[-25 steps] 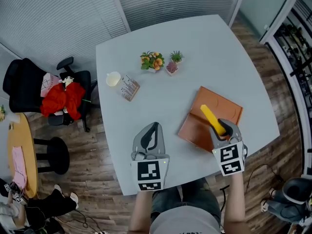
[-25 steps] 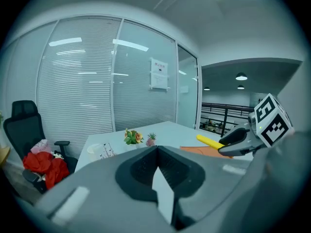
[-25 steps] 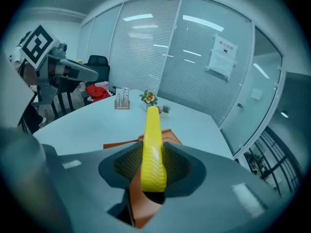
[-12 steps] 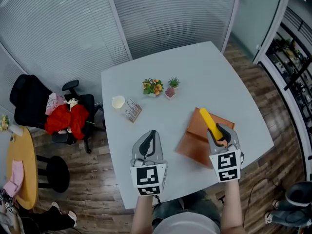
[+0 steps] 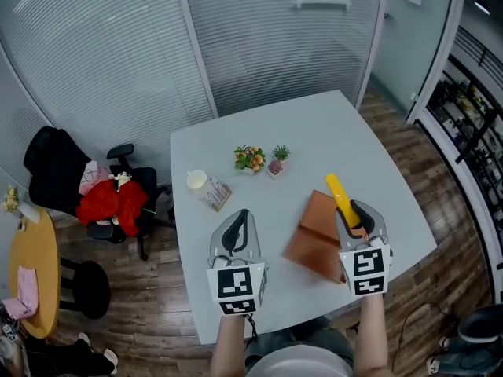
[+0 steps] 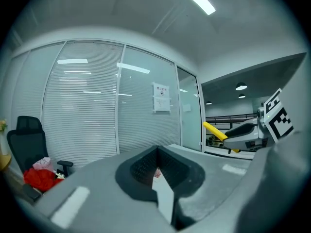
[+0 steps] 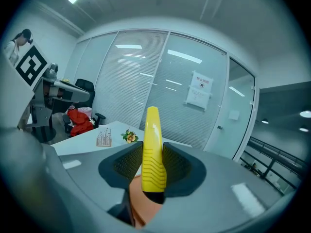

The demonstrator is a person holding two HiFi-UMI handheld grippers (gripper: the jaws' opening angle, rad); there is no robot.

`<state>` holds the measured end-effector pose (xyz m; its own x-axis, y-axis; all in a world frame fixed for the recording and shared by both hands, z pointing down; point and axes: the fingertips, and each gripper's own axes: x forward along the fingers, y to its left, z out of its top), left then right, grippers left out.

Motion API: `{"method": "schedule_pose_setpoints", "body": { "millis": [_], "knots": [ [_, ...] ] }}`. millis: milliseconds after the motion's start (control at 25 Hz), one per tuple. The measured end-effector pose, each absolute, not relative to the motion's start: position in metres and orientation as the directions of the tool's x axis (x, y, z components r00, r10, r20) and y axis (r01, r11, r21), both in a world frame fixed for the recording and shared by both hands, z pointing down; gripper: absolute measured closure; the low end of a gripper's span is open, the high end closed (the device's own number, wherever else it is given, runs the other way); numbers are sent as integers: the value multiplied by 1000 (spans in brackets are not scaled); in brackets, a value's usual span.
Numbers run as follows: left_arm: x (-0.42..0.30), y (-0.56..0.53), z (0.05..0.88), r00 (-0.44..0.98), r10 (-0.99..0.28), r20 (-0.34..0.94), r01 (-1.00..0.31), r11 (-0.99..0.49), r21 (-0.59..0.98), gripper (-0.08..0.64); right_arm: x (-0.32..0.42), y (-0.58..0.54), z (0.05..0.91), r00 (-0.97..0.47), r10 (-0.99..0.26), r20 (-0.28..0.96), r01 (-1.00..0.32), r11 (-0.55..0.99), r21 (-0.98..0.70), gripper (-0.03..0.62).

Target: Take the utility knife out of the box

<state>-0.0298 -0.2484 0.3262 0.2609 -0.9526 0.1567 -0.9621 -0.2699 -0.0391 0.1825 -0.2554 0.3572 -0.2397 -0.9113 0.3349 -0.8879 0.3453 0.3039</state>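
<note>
Right gripper view shows the right gripper (image 7: pixel 153 165) clenched on the yellow utility knife (image 7: pixel 151 130), whose handle sticks out forward between the jaws. In the head view the knife is held over the open brown box (image 5: pixel 313 238) lying on the grey table (image 5: pixel 259 144). The left gripper (image 6: pixel 158 171) hovers beside it, jaws pressed together on nothing.

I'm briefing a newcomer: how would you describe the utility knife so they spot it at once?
On the pale grey table, find the open brown box near its right edge. Over it, the right hand-held gripper clamps the utility knife: a slim bar, bright yellow against the brown box.
</note>
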Motion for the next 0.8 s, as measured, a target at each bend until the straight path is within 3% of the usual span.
{"method": "schedule_pose_setpoints", "body": {
  "millis": [800],
  "knots": [
    [-24, -245, 274, 245, -969, 36, -968, -246, -51, 560, 212, -248, 304, -203, -963, 175, -938, 242, 247, 433]
  ]
}}
